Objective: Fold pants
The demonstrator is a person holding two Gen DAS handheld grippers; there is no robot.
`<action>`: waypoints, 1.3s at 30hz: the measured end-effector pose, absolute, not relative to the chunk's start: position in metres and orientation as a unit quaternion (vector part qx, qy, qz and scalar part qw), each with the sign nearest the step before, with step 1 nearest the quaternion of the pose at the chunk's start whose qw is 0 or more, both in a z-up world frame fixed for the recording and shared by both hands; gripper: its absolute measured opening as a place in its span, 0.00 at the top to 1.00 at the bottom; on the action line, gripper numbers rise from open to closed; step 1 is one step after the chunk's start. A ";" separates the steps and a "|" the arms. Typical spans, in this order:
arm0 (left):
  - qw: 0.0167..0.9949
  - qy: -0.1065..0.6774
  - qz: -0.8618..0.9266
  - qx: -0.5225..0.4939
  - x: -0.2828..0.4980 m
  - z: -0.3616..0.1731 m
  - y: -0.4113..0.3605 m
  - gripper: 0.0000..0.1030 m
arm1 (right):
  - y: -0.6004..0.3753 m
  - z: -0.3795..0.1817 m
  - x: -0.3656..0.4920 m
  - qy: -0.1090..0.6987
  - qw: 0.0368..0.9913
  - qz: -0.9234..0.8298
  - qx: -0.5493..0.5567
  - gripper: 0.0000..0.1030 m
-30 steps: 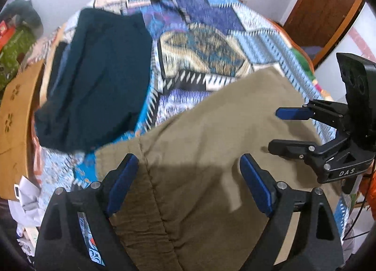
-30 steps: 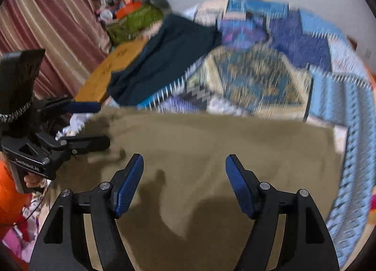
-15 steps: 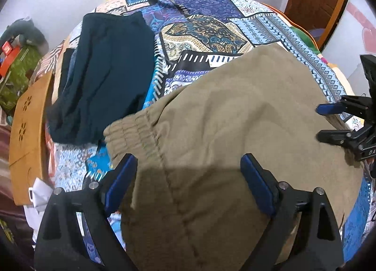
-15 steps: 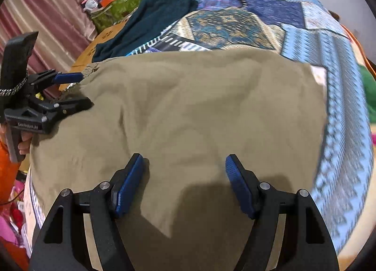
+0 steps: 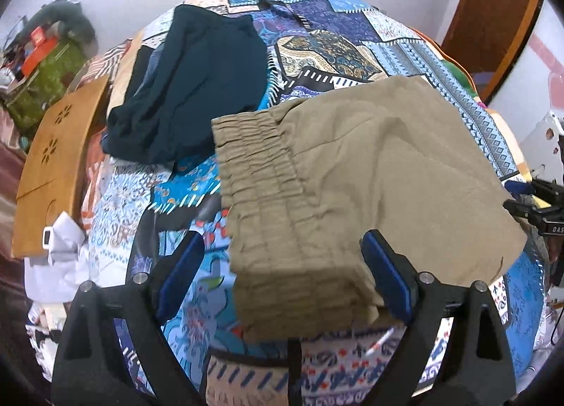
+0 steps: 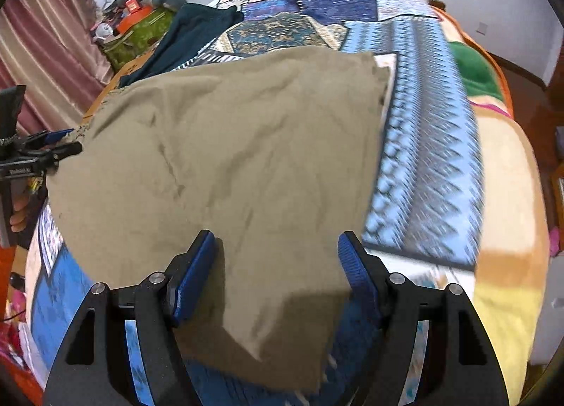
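Patchwork bedspread (image 5: pixel 352 50) ahead of the left gripper (image 5: pixel 282 279), dark teal garment (image 5: pixel 190 88) beyond on the left. Jaws spread wide, straddling the elastic waistband (image 5: pixel 257 173) of the khaki pants (image 5: pixel 387 173), pinching nothing.

Right gripper (image 6: pixel 278 275) likewise spread, pants (image 6: pixel 229 159) lying loosely between and beyond its pads, unheld. Soft, light, floppy cloth; likely best pinched at waistband corner and hem edge.

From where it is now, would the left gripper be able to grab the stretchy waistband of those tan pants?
Probably yes. The left gripper is open and the elastic waistband of the tan pants lies flat on the patterned bedspread partly between its fingers, with nothing covering it. The dark garment lies farther off.
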State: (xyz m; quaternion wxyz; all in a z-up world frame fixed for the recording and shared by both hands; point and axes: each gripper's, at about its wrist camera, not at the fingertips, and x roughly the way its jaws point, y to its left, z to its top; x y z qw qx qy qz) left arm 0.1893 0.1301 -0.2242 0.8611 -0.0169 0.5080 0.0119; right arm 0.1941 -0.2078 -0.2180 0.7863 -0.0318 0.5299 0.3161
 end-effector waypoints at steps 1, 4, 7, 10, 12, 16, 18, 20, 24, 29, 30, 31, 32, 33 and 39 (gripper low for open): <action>0.862 0.506 0.014 -0.018 0.185 -0.223 0.131 0.11 | -0.212 -0.218 0.192 0.531 0.787 0.313 -0.025 0.33; 0.866 0.499 0.023 -0.021 0.175 -0.219 0.132 0.11 | -0.219 -0.216 0.187 0.529 0.792 0.302 -0.016 0.34; 0.868 0.495 0.028 -0.029 0.165 -0.216 0.135 0.11 | -0.223 -0.214 0.182 0.529 0.798 0.289 -0.024 0.33; 0.870 0.490 0.030 -0.035 0.158 -0.213 0.137 0.11 | -0.223 -0.211 0.178 0.524 0.803 0.281 -0.040 0.33; 0.872 0.487 0.036 -0.036 0.155 -0.211 0.137 0.11 | -0.225 -0.207 0.175 0.519 0.807 0.278 -0.047 0.33; 0.877 0.475 0.058 -0.033 0.145 -0.200 0.140 0.11 | -0.226 -0.195 0.170 0.504 0.816 0.278 -0.050 0.33; 0.880 0.469 0.061 -0.050 0.140 -0.194 0.145 0.11 | -0.224 -0.184 0.168 0.488 0.825 0.279 -0.052 0.33; 0.883 0.458 0.066 -0.081 0.134 -0.185 0.152 0.11 | -0.220 -0.173 0.167 0.472 0.833 0.283 -0.052 0.33; 0.885 0.442 0.066 -0.130 0.124 -0.173 0.158 0.11 | -0.206 -0.144 0.168 0.429 0.849 0.305 -0.046 0.33; 0.880 0.443 0.049 -0.163 0.118 -0.177 0.146 0.11 | -0.171 -0.122 0.164 0.377 0.859 0.341 -0.055 0.30; 0.876 0.447 0.040 -0.176 0.118 -0.181 0.143 0.11 | -0.161 -0.122 0.163 0.370 0.859 0.349 -0.059 0.30; 0.872 0.451 0.032 -0.188 0.118 -0.185 0.140 0.11 | -0.153 -0.124 0.163 0.368 0.857 0.355 -0.062 0.30; 0.868 0.455 0.024 -0.197 0.118 -0.189 0.138 0.11 | -0.143 -0.128 0.163 0.368 0.854 0.361 -0.066 0.30; 0.862 0.461 0.014 -0.209 0.119 -0.194 0.135 0.11 | -0.139 -0.134 0.163 0.370 0.851 0.366 -0.068 0.30; 0.840 0.486 -0.025 -0.240 0.124 -0.213 0.122 0.11 | -0.109 -0.171 0.165 0.404 0.829 0.378 -0.085 0.30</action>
